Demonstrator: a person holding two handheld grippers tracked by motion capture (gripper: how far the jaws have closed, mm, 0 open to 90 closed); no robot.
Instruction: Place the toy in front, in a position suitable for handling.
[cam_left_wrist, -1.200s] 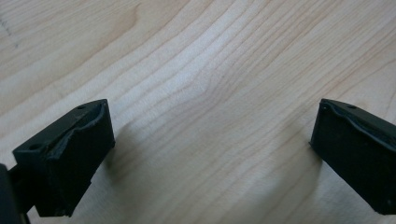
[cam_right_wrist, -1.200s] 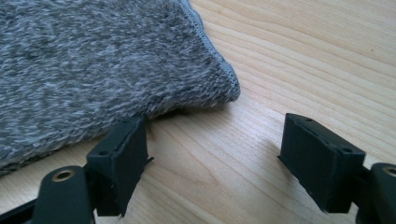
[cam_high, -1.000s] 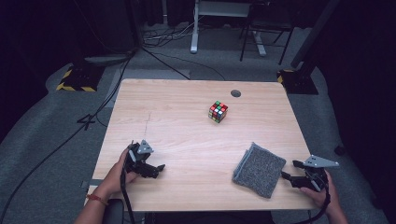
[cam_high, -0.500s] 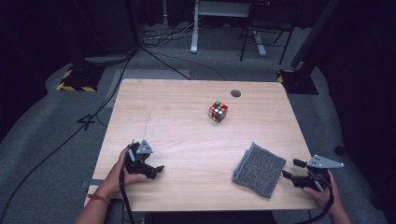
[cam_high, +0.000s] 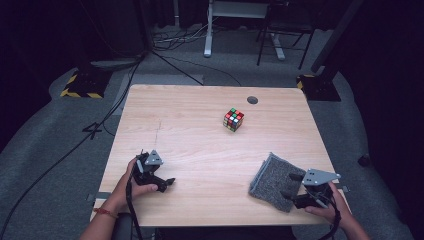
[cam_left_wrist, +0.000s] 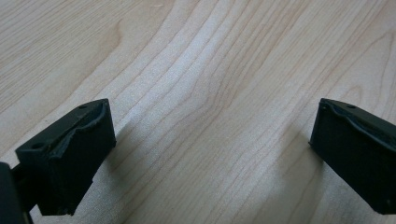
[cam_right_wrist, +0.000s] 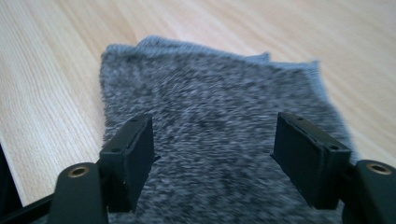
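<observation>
Up close, right claw (cam_right_wrist: 212, 158) straddling grey cloth (cam_right_wrist: 215, 98)

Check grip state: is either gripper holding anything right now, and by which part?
Nothing held. The right gripper hangs over the grey cloth, jaws apart and just closing a little, not pinching it. The left gripper is open over the bare table.

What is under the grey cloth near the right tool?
The grey cloth lies folded on the wooden table, bare wood around its edges. The right tool hovers over it, jaws just closing, nothing between them. Whether anything lies beneath the cloth is covered and cannot be told.
</observation>
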